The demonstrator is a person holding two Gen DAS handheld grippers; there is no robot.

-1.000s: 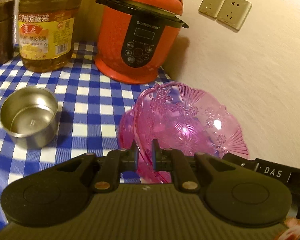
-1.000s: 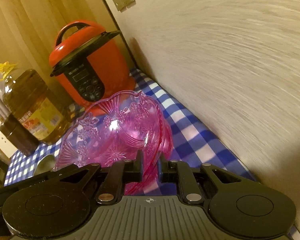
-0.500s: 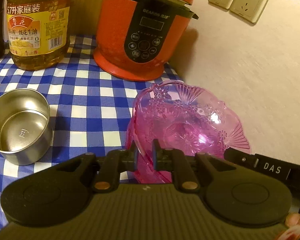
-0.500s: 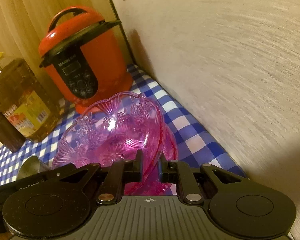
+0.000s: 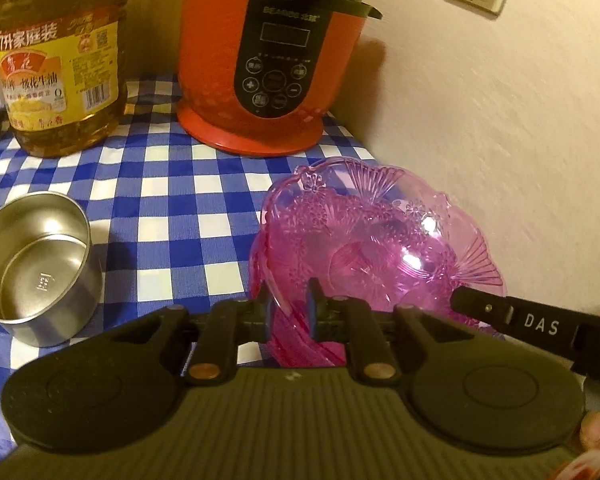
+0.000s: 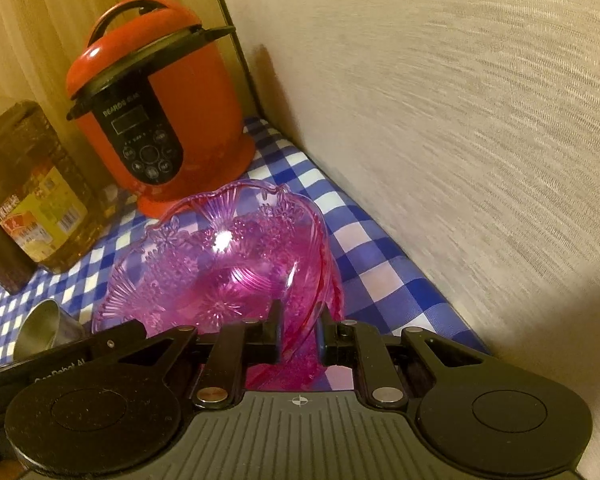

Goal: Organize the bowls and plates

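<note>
Both grippers pinch the rim of the pink glass bowl (image 5: 364,240): the left gripper (image 5: 287,304) has its fingers closed on the near-left edge, and the right gripper (image 6: 299,320) clamps the opposite rim. The bowl sits low over the checked counter (image 5: 172,200) beside the wall, in front of the red cooker (image 5: 268,60), with a steel cup (image 5: 36,264) to its left.
</note>
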